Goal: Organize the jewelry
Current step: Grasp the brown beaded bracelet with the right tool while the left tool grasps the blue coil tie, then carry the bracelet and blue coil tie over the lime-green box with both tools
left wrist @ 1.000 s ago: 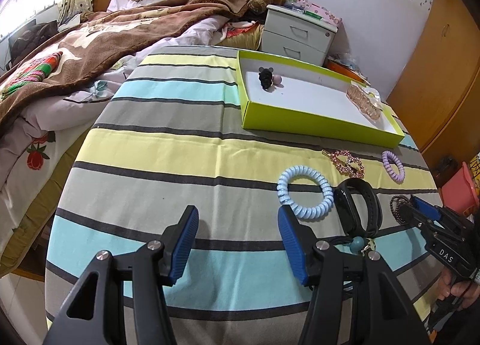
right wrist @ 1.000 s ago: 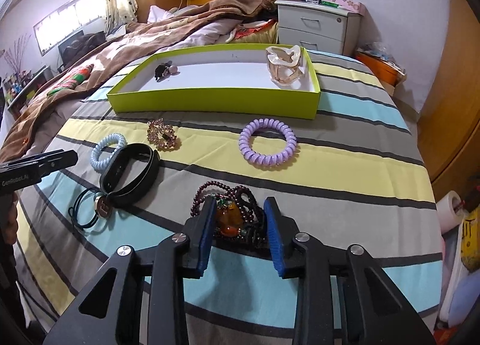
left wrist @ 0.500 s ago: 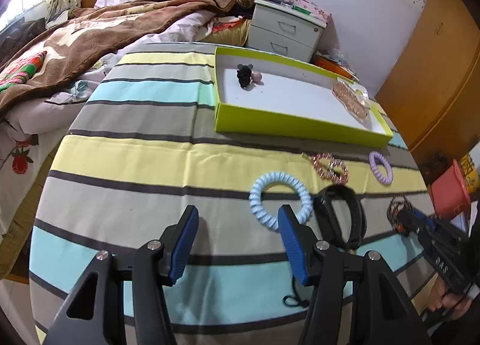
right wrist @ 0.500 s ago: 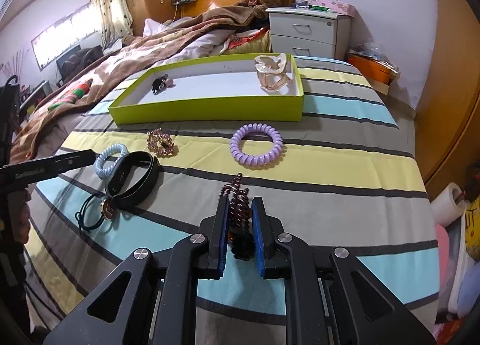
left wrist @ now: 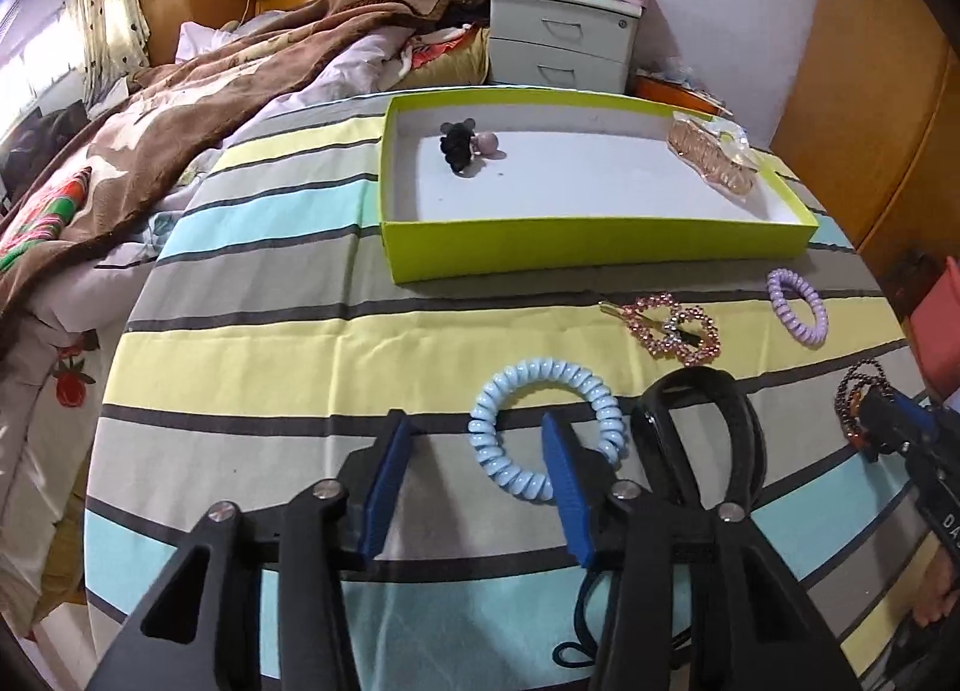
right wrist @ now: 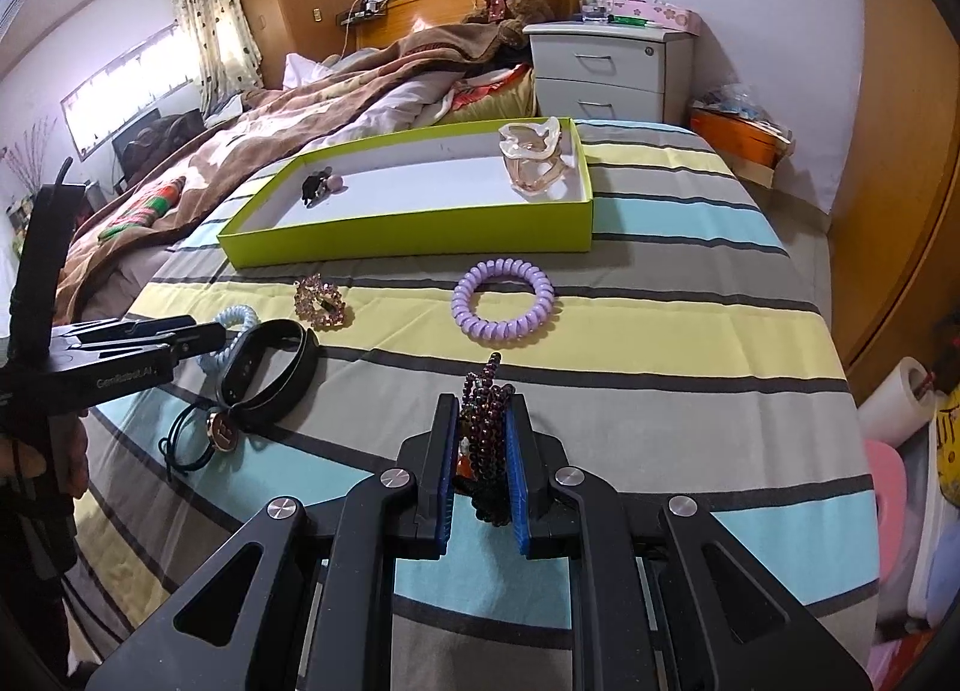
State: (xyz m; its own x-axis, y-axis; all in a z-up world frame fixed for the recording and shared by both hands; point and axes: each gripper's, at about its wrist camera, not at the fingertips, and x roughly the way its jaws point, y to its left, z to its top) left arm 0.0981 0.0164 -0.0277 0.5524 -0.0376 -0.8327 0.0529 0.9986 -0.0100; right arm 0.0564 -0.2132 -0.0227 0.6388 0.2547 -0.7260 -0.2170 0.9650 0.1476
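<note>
The right tool point(right wrist: 478, 454) is pointing steeply down over the striped tabletop point(right wrist: 660, 331), its blue pads clenched on a dark red bead bracelet point(right wrist: 487, 421); the strand is bunching between the pads, with a loop sticking up past the tips and an amber bead showing low on the left side. How much of the bracelet is hanging below the pads is hard to make out.

The left tool point(left wrist: 474, 469) is also angling downward, and its jaws are closing. Its right pad is sitting inside the ring of the pale blue coil hair tie point(left wrist: 543, 430), the left pad is outside it, and the near-left arc of the coil is lying between them, not yet pinched. In the right wrist view a hand point(right wrist: 36, 469) is gripping that tool's handle at the left edge, mostly cut off.

Just right of the blue coil, a black wristband point(left wrist: 702, 427) is lying partly hidden behind the left tool's right finger. A thin black elastic with a round charm point(right wrist: 222, 430) is touching its near end. Farther out lie a pink rhinestone clip point(left wrist: 672, 326) and a purple coil hair tie point(right wrist: 503, 301). Beyond them, a lime-green tray point(right wrist: 420, 232) is holding a small black-and-pink hair piece point(right wrist: 321, 187) at its left end and a clear amber claw clip point(right wrist: 534, 162) at its right end.
</note>
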